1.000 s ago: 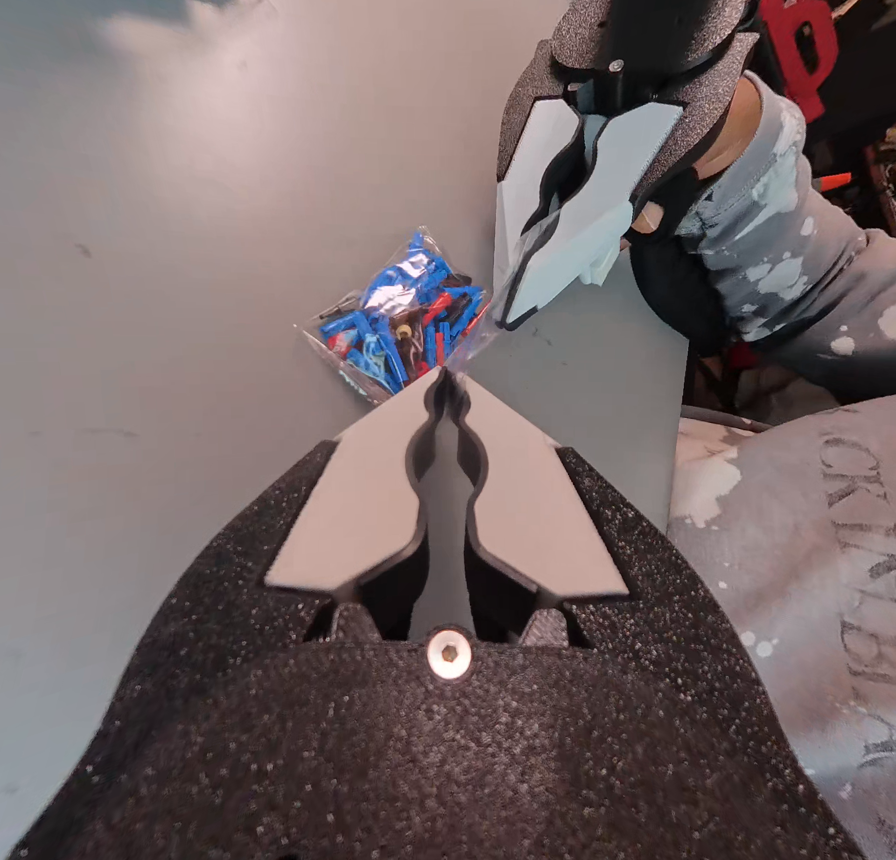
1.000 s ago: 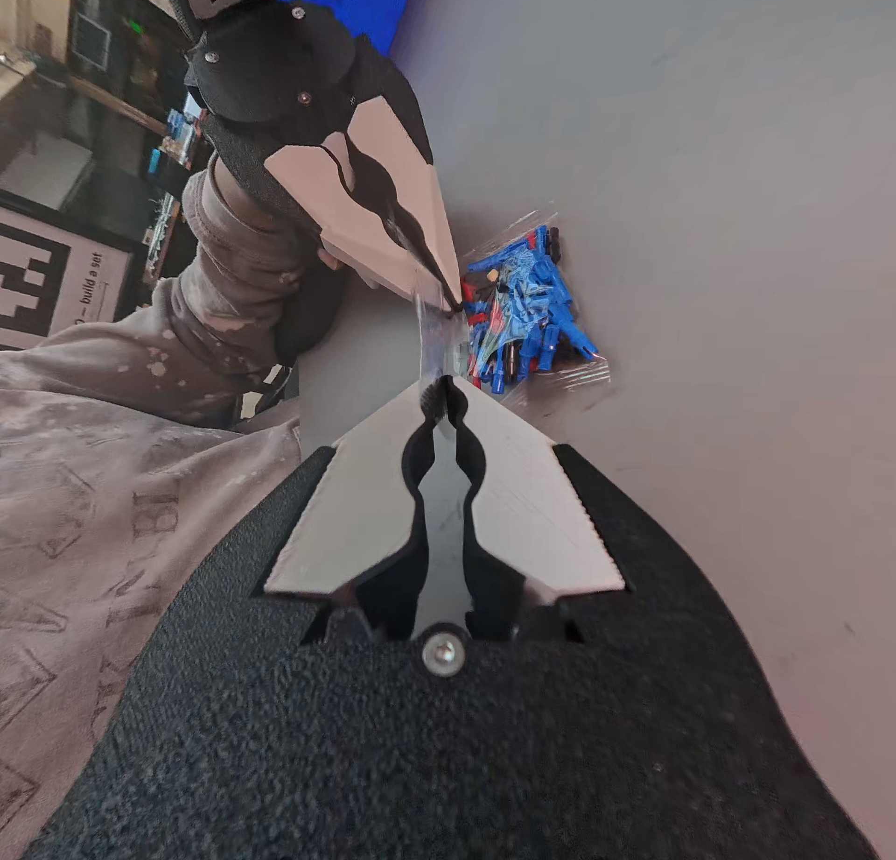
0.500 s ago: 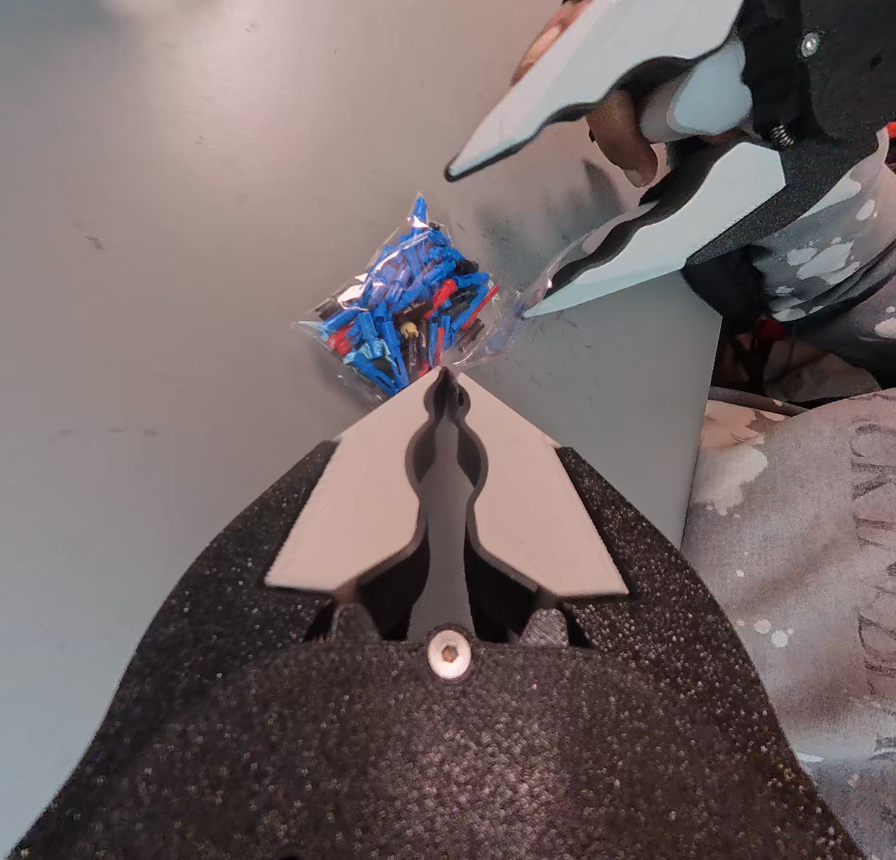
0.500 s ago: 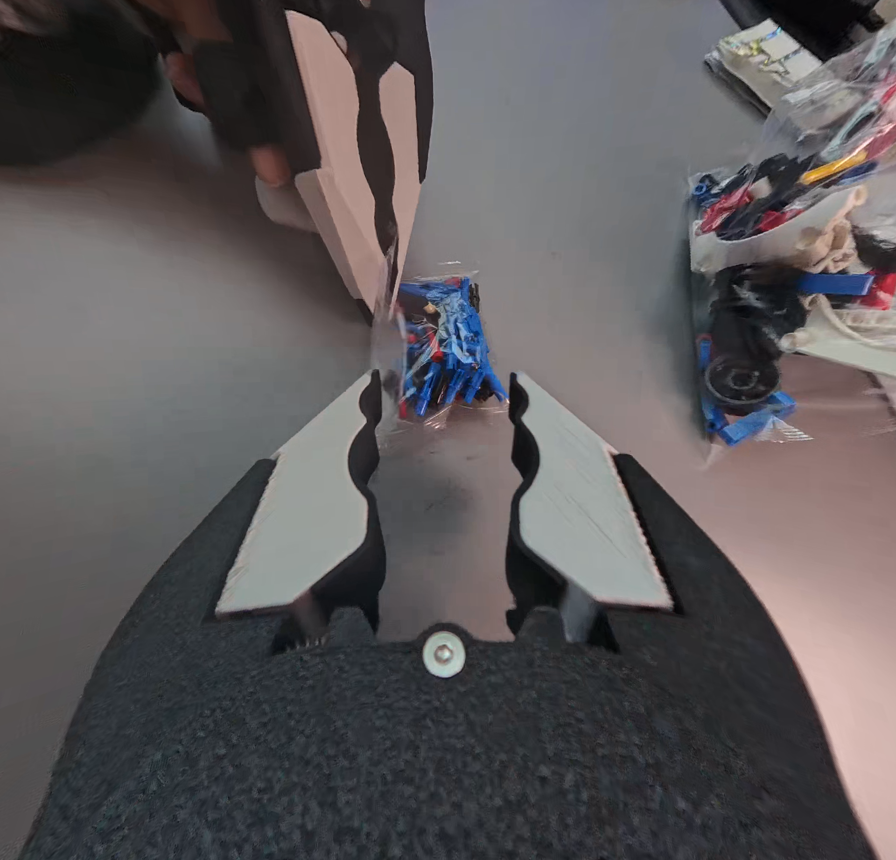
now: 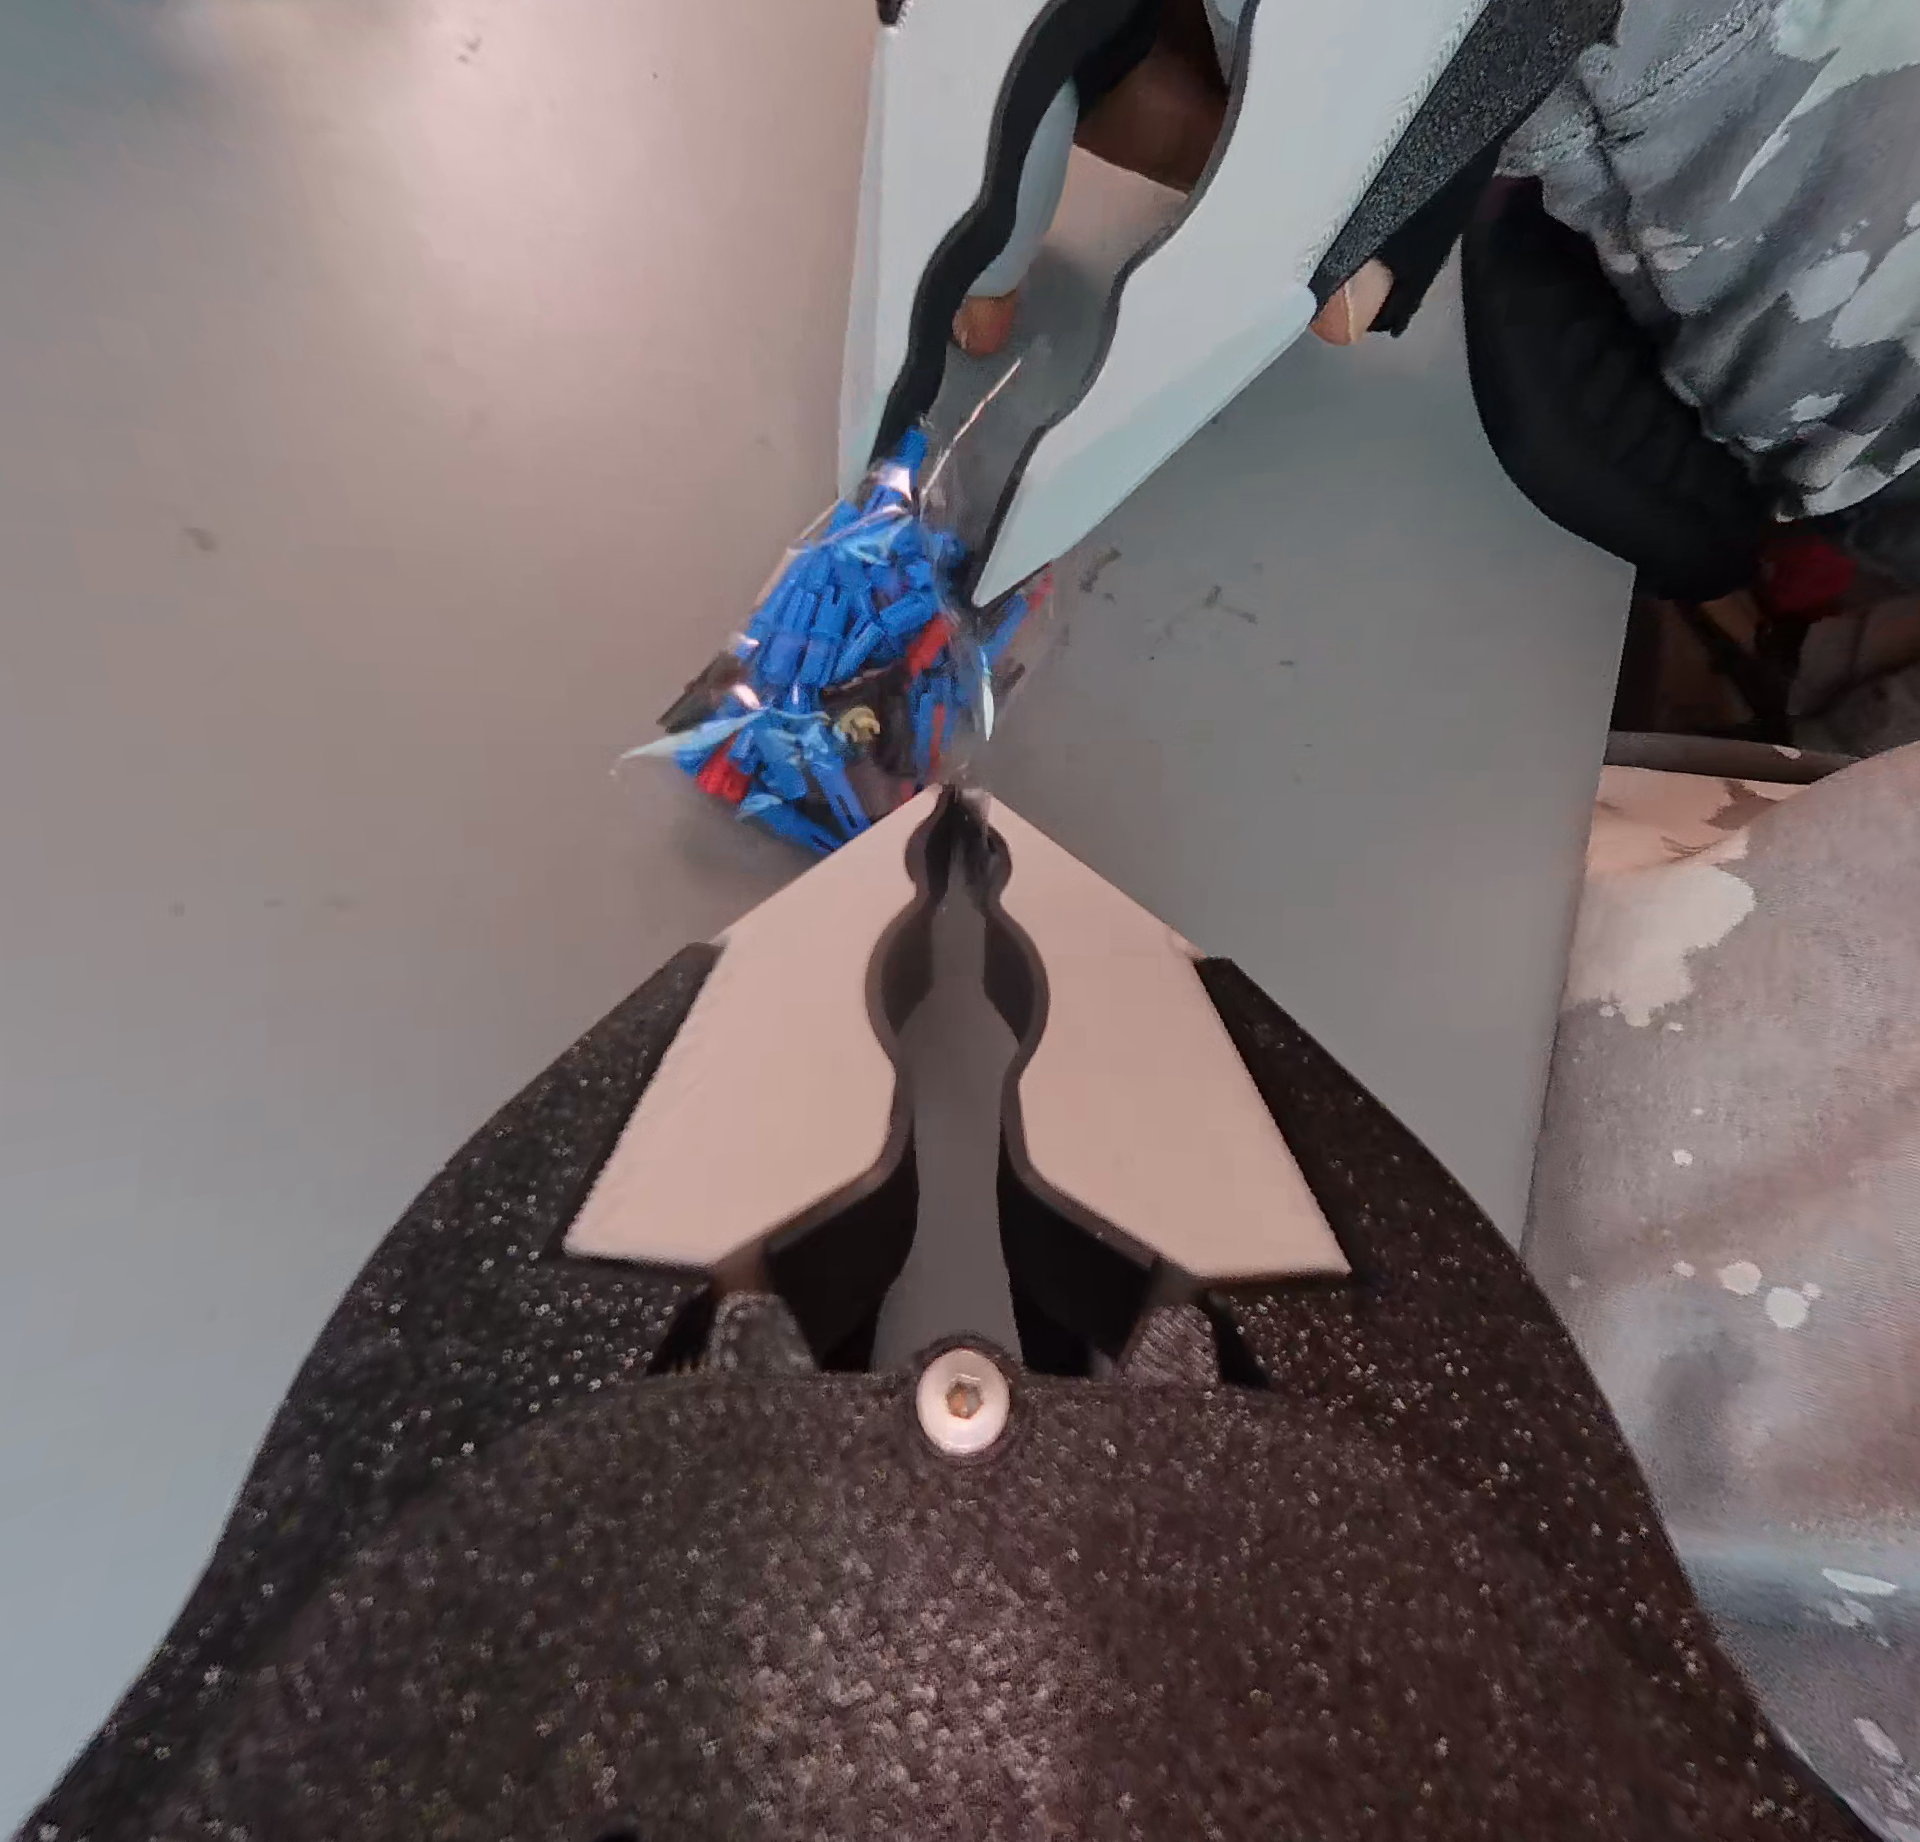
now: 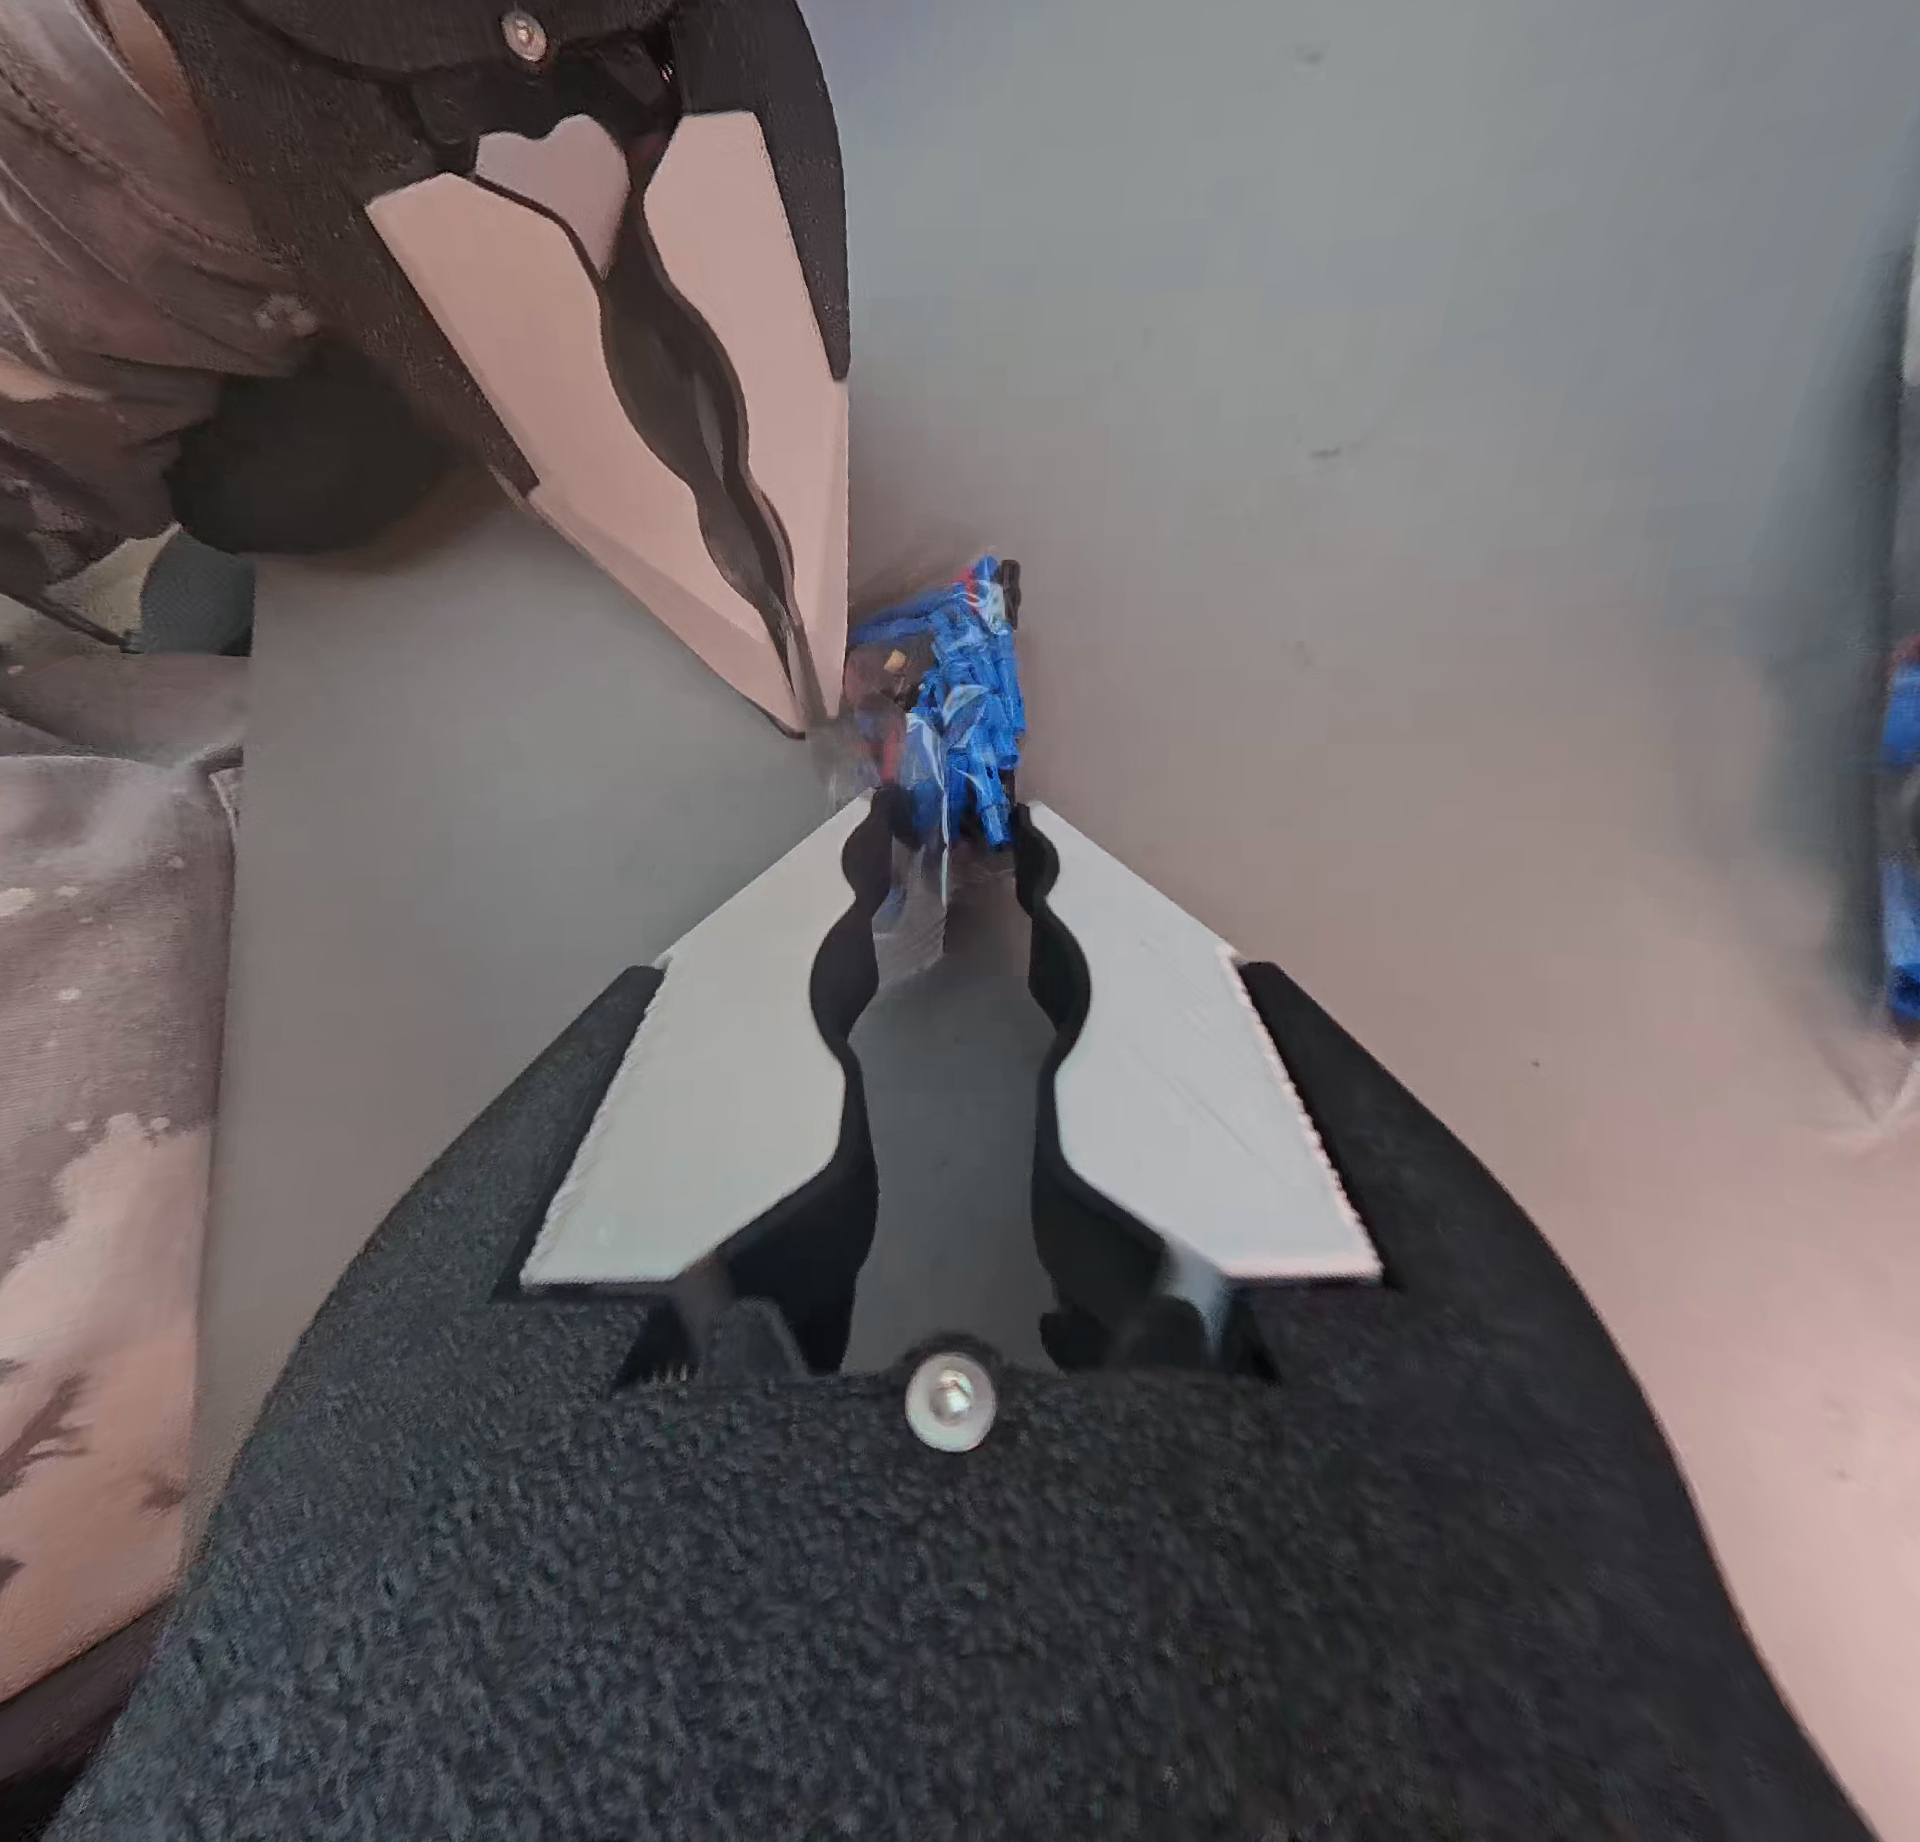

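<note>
Open desk (image 5: 364, 545): far and left of clear bag (image 5: 842, 660).
Obstacles: right gripper (image 5: 951, 535) straddling bag; left gripper (image 5: 948, 793) pinching its edge.

A small clear plastic bag (image 5: 847, 670) full of blue, red and black pieces lies crumpled on the grey tabletop (image 5: 364, 442), near its edge.

Right gripper (image 6: 951, 816) fingers parted around clear bag (image 6: 956, 696), left gripper (image 6: 816, 717) pinching its edge
</note>
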Motion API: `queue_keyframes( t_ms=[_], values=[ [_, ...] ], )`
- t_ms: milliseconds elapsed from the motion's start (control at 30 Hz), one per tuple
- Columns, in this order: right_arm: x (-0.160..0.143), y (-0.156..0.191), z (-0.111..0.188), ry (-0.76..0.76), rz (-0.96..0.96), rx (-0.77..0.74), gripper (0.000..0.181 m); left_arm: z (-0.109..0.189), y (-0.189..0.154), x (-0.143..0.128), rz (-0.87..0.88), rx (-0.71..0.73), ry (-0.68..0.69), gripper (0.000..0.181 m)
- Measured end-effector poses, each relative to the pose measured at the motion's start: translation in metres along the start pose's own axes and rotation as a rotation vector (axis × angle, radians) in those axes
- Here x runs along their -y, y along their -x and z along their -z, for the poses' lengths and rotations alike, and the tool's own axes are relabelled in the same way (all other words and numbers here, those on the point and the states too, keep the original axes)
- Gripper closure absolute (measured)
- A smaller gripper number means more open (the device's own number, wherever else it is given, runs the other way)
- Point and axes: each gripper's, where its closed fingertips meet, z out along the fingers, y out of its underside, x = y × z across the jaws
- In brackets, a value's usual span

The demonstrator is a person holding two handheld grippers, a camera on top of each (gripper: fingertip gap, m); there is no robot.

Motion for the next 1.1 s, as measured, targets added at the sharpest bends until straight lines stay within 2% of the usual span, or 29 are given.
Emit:
queue_keyframes(
  t_ms=[33,167,267,400,500,533,633,700,867,900,933,967,1000,1100],
  values=[
    [0.000,-0.001,0.001,-0.014,0.017,-0.017,0.159,0.004,0.001,0.000,-0.007,0.006,-0.011,0.177],
    [0.008,-0.004,0.010,-0.102,0.156,-0.122,0.166,0.023,0.010,0.009,-0.023,0.046,-0.095,0.158],
    [0.014,0.001,0.016,-0.160,0.259,-0.172,0.168,0.038,0.017,0.023,-0.060,0.102,-0.191,0.134],
    [0.035,0.019,0.027,-0.292,0.363,-0.176,0.171,0.033,0.010,0.031,-0.111,0.071,-0.239,0.101],
    [0.041,0.031,0.033,-0.334,0.397,-0.137,0.171,0.036,-0.010,0.045,-0.178,-0.015,-0.322,0.148],
    [0.043,0.033,0.036,-0.356,0.392,-0.127,0.172,0.040,-0.012,0.048,-0.194,-0.024,-0.342,0.154],
    [0.051,0.043,0.048,-0.438,0.327,-0.035,0.171,0.050,-0.027,0.056,-0.199,-0.112,-0.411,0.160],
    [0.055,0.045,0.054,-0.479,0.273,0.015,0.166,0.055,-0.032,0.059,-0.225,-0.122,-0.446,0.164],
    [0.057,0.052,0.062,-0.539,0.199,0.122,0.128,0.066,-0.046,0.063,-0.297,-0.167,-0.513,0.166],
    [0.057,0.054,0.061,-0.539,0.193,0.141,0.125,0.067,-0.050,0.064,-0.324,-0.172,-0.522,0.166],
    [0.058,0.059,0.061,-0.550,0.190,0.170,0.125,0.067,-0.053,0.063,-0.342,-0.175,-0.519,0.167],
    [0.060,0.065,0.062,-0.568,0.187,0.206,0.136,0.065,-0.055,0.062,-0.358,-0.172,-0.510,0.167],
    [0.061,0.072,0.065,-0.577,0.197,0.245,0.156,0.064,-0.057,0.062,-0.374,-0.168,-0.510,0.167],
    [0.069,0.074,0.074,-0.564,0.255,0.193,0.169,0.070,-0.063,0.067,-0.396,-0.178,-0.557,0.166]
  ],
)
